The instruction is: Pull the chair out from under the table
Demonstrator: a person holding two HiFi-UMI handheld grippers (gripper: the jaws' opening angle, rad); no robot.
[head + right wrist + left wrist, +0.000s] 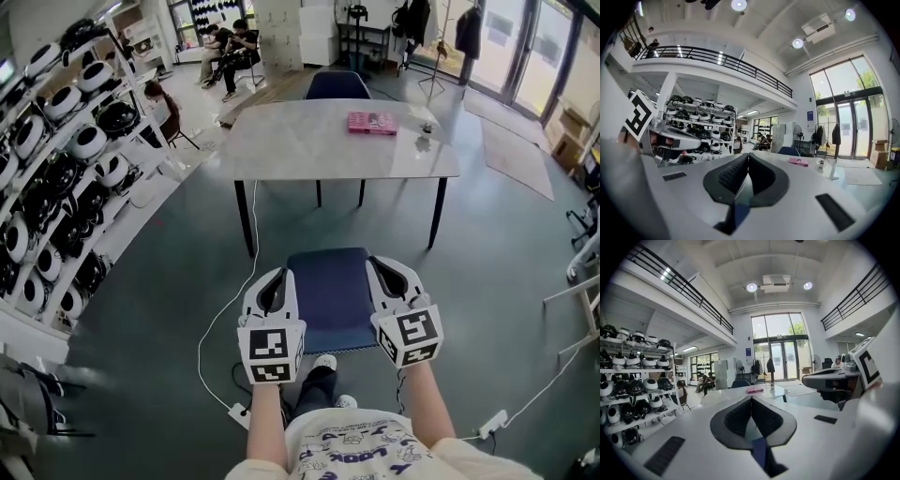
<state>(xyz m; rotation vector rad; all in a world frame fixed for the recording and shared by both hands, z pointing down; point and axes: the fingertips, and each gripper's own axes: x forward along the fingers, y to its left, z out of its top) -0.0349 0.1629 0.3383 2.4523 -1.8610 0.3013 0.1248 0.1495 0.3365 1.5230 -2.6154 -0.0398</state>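
The left gripper [271,277] and the right gripper [382,268] are held side by side, pointed towards the grey table [309,145]; in both gripper views the jaws are seen clenched together, with nothing clasped between them; the blue chair [328,300] is found clear of the table, on its near side, its seat framed between the two grippers in the head view; a pink box [372,123] is laid on the tabletop; a second chair [337,84] is set at the far edge
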